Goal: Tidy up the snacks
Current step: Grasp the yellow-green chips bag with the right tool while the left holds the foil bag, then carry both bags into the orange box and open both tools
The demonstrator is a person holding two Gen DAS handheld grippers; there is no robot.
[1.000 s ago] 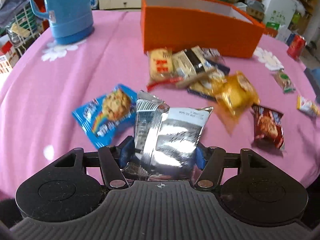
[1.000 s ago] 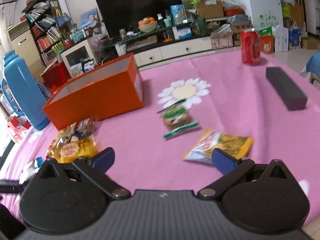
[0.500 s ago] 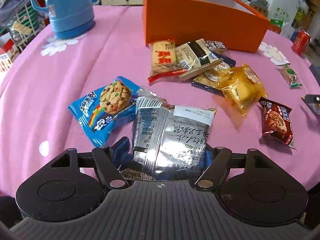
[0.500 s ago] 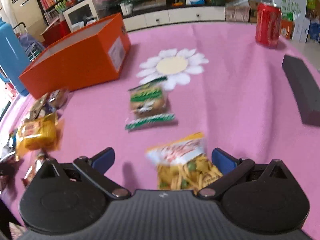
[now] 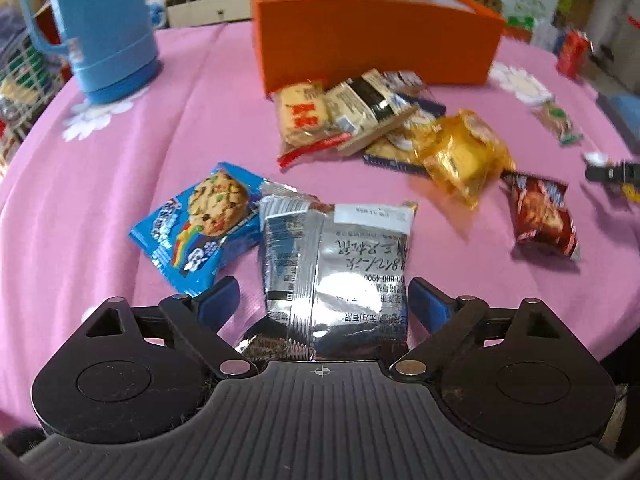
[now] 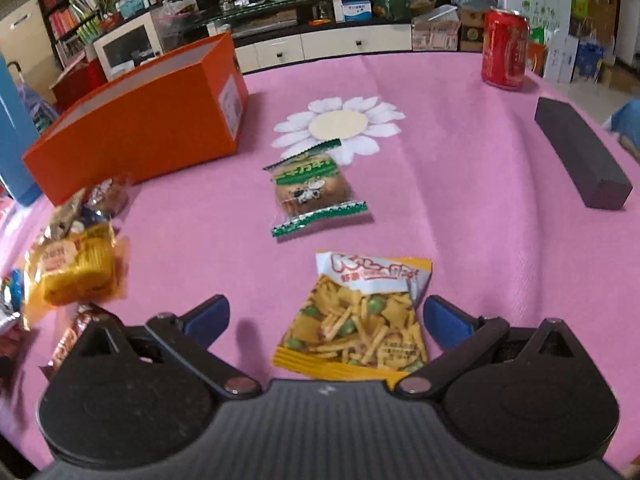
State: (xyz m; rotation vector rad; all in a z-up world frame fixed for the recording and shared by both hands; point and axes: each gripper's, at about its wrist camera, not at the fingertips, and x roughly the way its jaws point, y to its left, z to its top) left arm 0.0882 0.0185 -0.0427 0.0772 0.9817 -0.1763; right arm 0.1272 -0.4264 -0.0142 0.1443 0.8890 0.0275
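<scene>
In the left wrist view my left gripper (image 5: 322, 302) is open around a silver foil snack packet (image 5: 340, 264) that lies on the pink tablecloth between the blue pads. A blue cookie packet (image 5: 200, 226) lies to its left. A pile of snacks (image 5: 360, 116) sits before the orange box (image 5: 372, 44). In the right wrist view my right gripper (image 6: 324, 318) is open, straddling a yellow mixed-snack packet (image 6: 360, 320) on the cloth. A green cookie packet (image 6: 312, 192) lies beyond it.
A blue thermos (image 5: 96, 24) stands at the far left. A red-brown snack packet (image 5: 544, 216) and a yellow packet (image 5: 464, 156) lie to the right. A red can (image 6: 505, 54) and a dark block (image 6: 580, 156) sit at the right. The orange box (image 6: 148, 120) is at the left.
My left gripper has opened and the silver packet now lies flat between its pads. My right gripper has moved down and forward over the yellow mixed-snack packet.
</scene>
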